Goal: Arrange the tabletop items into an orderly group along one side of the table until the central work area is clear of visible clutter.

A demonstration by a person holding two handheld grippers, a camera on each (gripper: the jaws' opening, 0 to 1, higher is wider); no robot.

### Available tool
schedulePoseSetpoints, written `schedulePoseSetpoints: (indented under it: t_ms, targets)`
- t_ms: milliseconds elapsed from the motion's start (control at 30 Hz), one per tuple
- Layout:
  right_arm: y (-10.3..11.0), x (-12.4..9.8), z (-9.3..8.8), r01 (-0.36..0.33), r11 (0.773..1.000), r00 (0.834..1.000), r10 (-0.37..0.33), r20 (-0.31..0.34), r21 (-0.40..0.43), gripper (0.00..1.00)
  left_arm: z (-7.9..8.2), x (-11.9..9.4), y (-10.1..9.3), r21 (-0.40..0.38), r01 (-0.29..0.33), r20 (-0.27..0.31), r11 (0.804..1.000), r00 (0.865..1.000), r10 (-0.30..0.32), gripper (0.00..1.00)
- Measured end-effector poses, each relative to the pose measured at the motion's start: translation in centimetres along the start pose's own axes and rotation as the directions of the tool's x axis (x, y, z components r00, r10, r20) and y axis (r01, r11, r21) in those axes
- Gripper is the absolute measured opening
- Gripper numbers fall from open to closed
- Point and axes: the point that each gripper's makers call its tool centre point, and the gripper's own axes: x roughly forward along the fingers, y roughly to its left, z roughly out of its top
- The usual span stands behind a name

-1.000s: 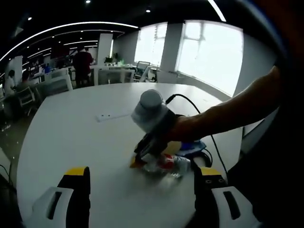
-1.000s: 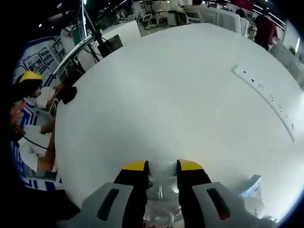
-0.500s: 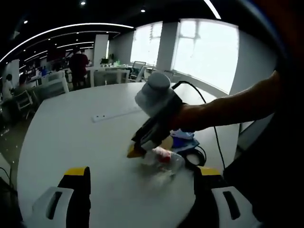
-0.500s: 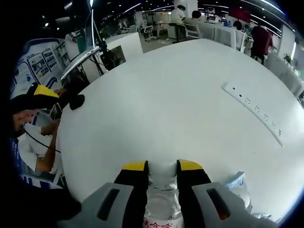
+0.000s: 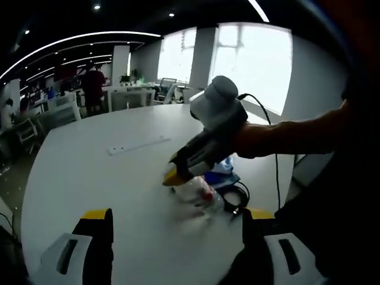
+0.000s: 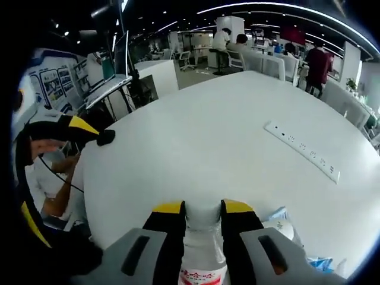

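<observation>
Right tool (image 6: pixel 202 209): yellow-tipped jaws closed onto a clear plastic bottle (image 6: pixel 200 261) with a red-printed label, gripped near its upper part. In the left gripper view the same tool (image 5: pixel 178 173) comes in from the right, angled down, and the bottle (image 5: pixel 199 193) hangs from its tips just above the white bench (image 5: pixel 101 178), or perhaps touching it; contact cannot be judged.

Left tool (image 5: pixel 178 222): jaws spread wide, nothing between them, held low over the near bench edge.

Beside the bottle, toward the person's side: a blue packet (image 5: pixel 228 168) and a black cable (image 5: pixel 237 199) coiled on the bench surface, close together. In the right gripper view a pale crumpled wrapper (image 6: pixel 284 222) lies just right of the jaws, with a bit of blue (image 6: pixel 320 264) near it.

A white power strip (image 6: pixel 301 151) lies flat, well apart from the bottle, across the middle of the bench (image 6: pixel 196 154); the left gripper view shows the strip (image 5: pixel 138 145) beyond the tool
</observation>
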Motion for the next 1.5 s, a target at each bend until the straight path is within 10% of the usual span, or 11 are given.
schedulePoseSetpoints:
  t_ms: [1500]
  targets:
    - [-0.7, -9.6, -2.9, 0.101, 0.994, 0.971, -0.108, 0.212, 0.04, 0.18, 1.1, 1.6, -4.2, 0.071, 0.058, -0.013, 0.996, 0.998, -0.057, 0.88]
